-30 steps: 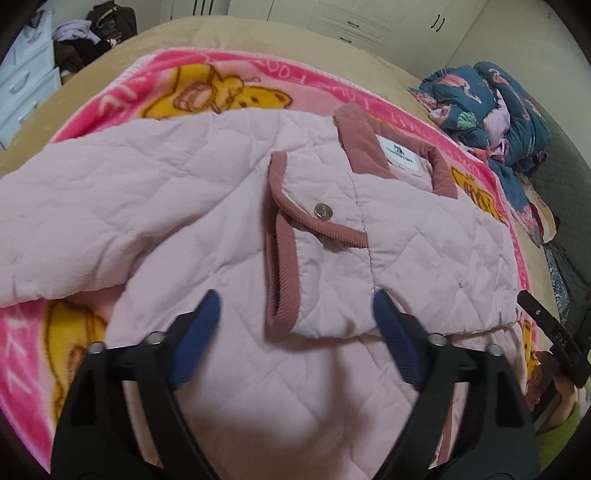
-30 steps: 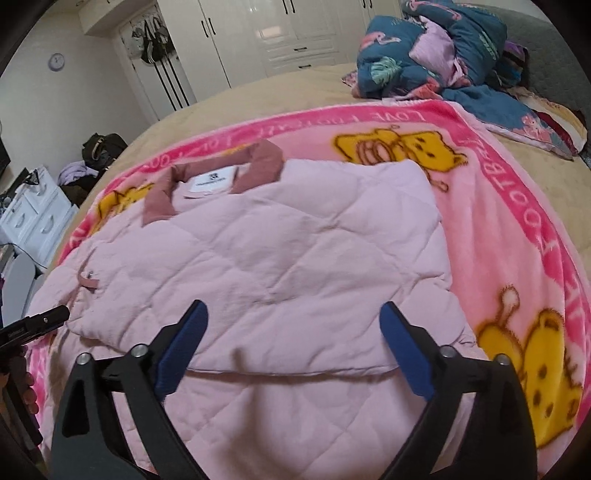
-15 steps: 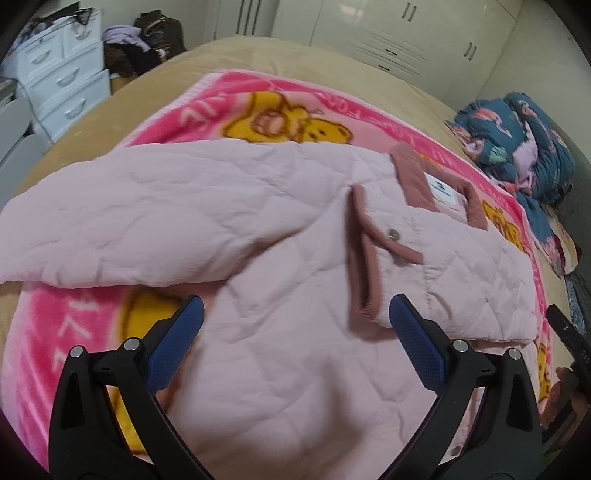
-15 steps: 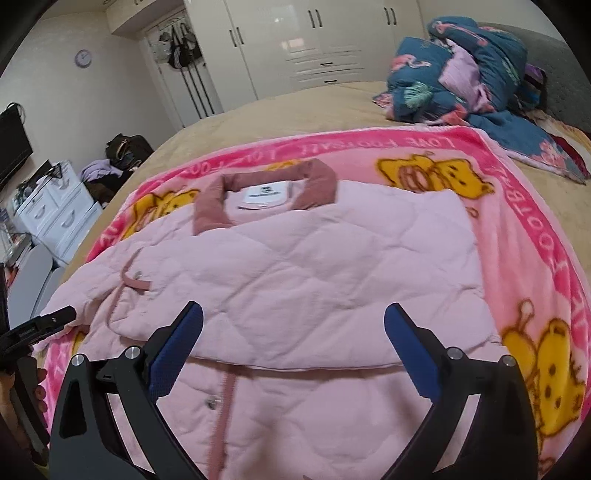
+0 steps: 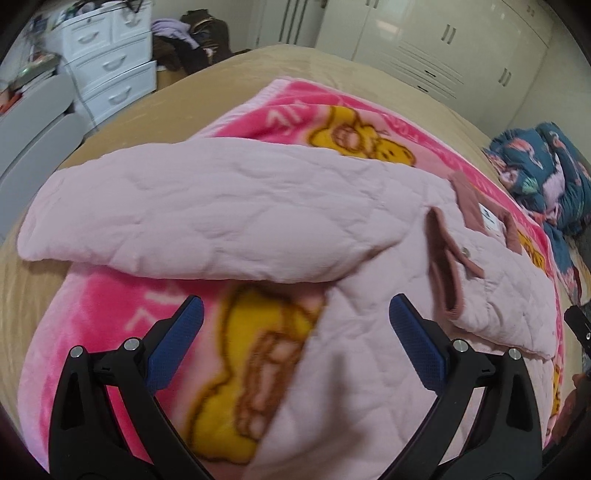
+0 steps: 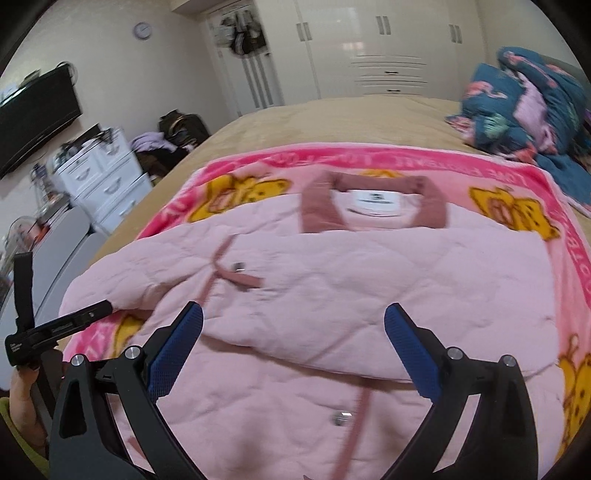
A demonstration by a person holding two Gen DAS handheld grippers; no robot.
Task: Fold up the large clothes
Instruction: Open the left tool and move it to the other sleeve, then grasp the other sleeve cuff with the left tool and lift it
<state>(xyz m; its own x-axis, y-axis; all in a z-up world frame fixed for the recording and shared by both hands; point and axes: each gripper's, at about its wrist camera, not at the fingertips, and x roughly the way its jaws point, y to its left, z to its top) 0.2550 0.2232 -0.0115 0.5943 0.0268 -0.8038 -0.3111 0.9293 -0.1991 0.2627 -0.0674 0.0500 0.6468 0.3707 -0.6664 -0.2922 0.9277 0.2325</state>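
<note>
Pink puffy jacket (image 6: 332,295) spread flat on a pink bear blanket (image 6: 517,173) on top of a big tan bed (image 6: 332,118). One side of the jacket folded over the front, the fold edge running across the middle in the right wrist view. Dark pink collar (image 6: 373,201) up at 12 o'clock there, with a white tag (image 6: 373,199) inside it. Small dark pink cuff (image 6: 240,278) with a shiny snap at about 10 o'clock from the middle. Another snap (image 6: 341,417) low down, near 6 o'clock.

Long sleeve (image 5: 207,206) stretched out sideways across the left wrist view, reaching toward 9 o'clock, lying on the blanket and the bed. Yellow bear on the blanket (image 5: 258,354) peeking out under the sleeve at 6 o'clock.

Left gripper (image 5: 295,354) wide open, jaws just opened a bit more, nothing between them, up above the blanket and the jacket's edge. Blue pads (image 5: 177,339) not touching any cloth.

Right gripper (image 6: 293,354) wide open too, holding nothing, above the lower part of the jacket.

White drawers (image 6: 103,181) off at 9 o'clock in the right wrist view. Pile of blue flowery bedding (image 6: 524,103) at 2 o'clock. White closet doors (image 6: 369,48) at 12 o'clock. Round clock (image 6: 142,30) on the wall at 11 o'clock.
</note>
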